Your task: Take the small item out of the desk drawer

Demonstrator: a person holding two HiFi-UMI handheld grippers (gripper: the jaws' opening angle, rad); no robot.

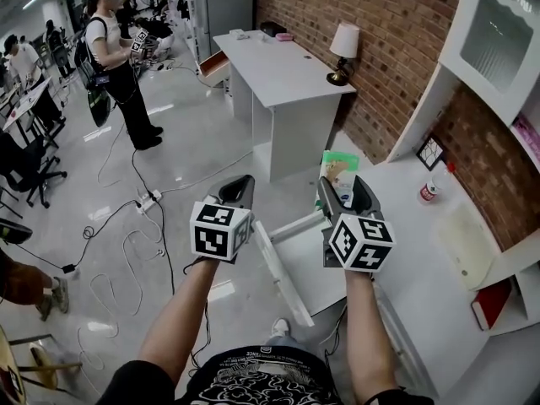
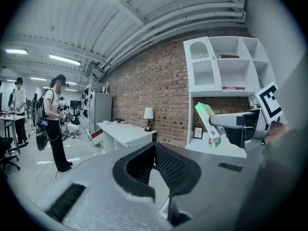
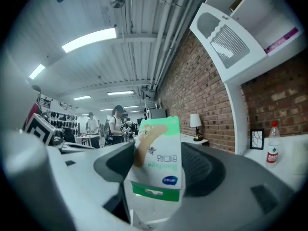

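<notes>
Green-and-white card marks the box (image 3: 158,143), which the right gripper (image 3: 159,166) clamps by its lower end, one pad on each broad face. In the head view it stands up out of the jaws just right of centre, raised above the open drawer (image 1: 291,264), whose white front slants across the lower middle of the frame. It looks to be already out of the drawer and held high, probably so it clears the front edge and the desk (image 1: 422,268) at lower right.

The left gripper (image 2: 155,150) hangs beside it at centre left with its pads closed together and nothing between them. It seems to have no part in this lift.

In the right gripper view the print on the box faces the camera upside down: Korean lettering, a picture of a tan plaster strip and a small blue oval logo. A smaller line may say "Bandage", though I cannot be sure.
</notes>
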